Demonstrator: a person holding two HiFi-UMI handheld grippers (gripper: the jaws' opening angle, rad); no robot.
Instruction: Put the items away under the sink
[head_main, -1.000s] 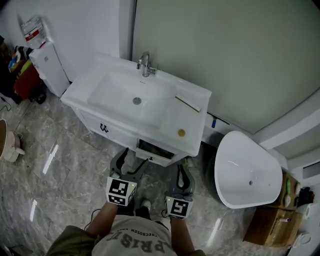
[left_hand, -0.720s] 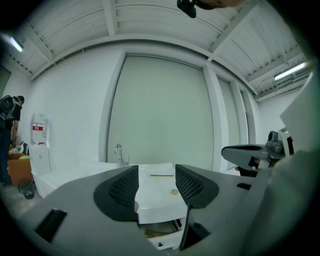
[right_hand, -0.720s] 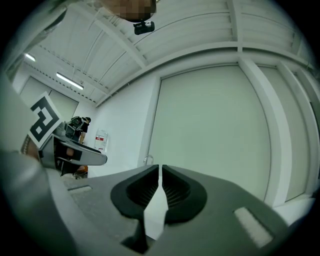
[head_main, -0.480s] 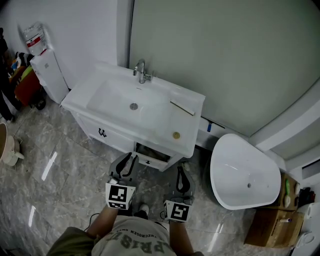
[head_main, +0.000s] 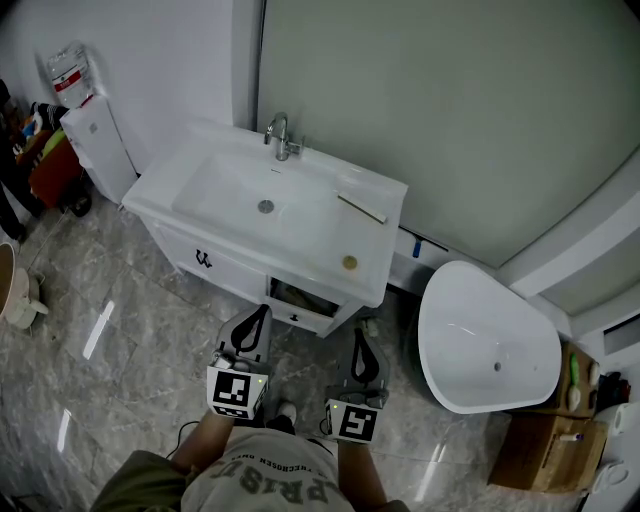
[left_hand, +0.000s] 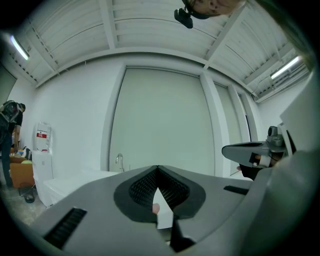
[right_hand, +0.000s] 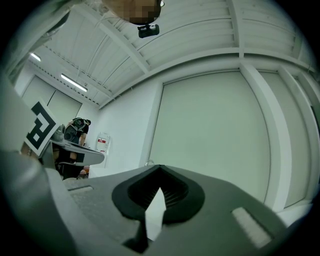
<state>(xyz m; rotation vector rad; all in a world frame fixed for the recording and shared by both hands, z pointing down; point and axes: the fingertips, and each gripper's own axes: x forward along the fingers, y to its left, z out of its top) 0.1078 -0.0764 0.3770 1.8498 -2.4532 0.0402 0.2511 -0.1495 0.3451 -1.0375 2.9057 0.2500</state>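
A person stands facing a white sink (head_main: 262, 195), a gripper in each hand, both held low over the floor in front of it. The left gripper (head_main: 258, 316) has its jaws pressed tip to tip with nothing between them, as its own view (left_hand: 158, 170) shows. Just ahead of it, the compartment (head_main: 298, 299) under the sink stands open and dark; what it holds cannot be made out. On the counter's right end lie a slim stick (head_main: 362, 208) and, nearer the front edge, a small round piece (head_main: 350, 263), well apart from both grippers. The right gripper (head_main: 361, 338) is likewise closed on nothing, its tips meeting in its own view (right_hand: 160, 169).

If the stick and round piece are the items meant, they are on top, not below. The moment reads as a pause between carries. The next move likely calls for parting one pair of jaws, reaching up over the counter edge, and pinching the flat-lying stick squarely, or the low round piece, which may slip.
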